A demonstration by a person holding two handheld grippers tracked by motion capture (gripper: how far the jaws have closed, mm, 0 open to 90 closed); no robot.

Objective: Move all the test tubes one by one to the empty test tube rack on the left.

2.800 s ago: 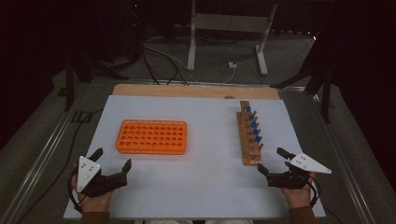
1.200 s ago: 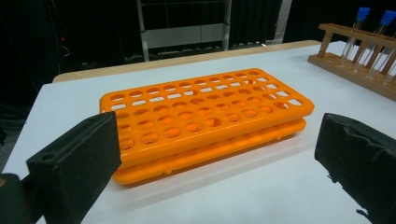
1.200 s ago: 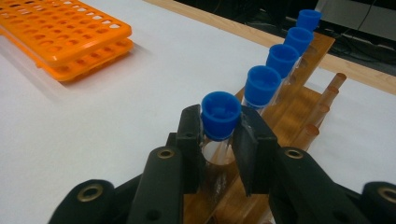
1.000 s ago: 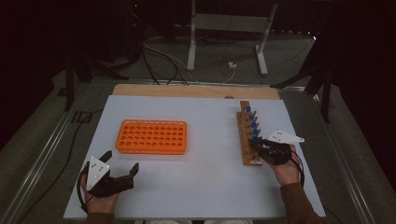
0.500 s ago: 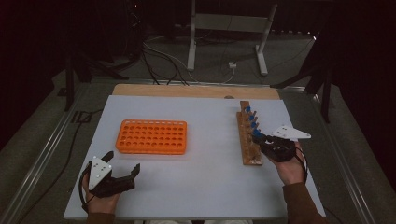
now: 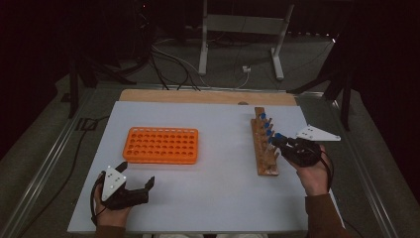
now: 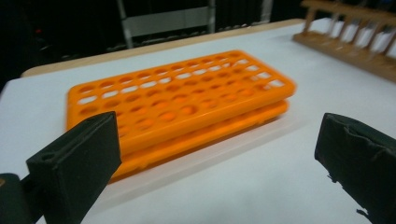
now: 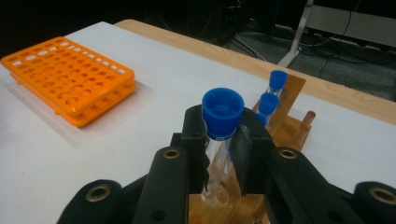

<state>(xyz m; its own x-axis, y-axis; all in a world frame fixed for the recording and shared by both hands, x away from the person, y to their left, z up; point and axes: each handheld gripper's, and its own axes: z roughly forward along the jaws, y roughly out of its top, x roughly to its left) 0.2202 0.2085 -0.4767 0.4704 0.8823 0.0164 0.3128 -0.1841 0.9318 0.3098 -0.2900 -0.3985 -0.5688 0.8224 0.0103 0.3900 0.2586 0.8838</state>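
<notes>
**Right gripper clamps a blue-capped tube at the wooden rack**

From the high view, the right gripper point(image 6: 280, 142) sits at the near part of the wooden rack point(image 6: 264, 148) on the right side of the white table point(image 6: 218, 198), its jaws closed on a tube point(image 6: 278, 137) with a blue cap. More blue-capped tubes stand in the rack farther back. The left gripper point(image 6: 136, 176) rests low on the table near the front edge, just in front of the orange tray point(image 6: 161, 145), jaws spread wide with nothing between them.

In the left gripper view, the two black jaws stand far apart, and the orange tray point(image 7: 177, 105) with its many round holes lies just ahead on the table.

In the right gripper view, the jaws pinch the clear tube point(image 8: 219, 140) upright just below its blue cap, above the rack point(image 8: 285, 126); three other capped tubes stand behind it.
</notes>
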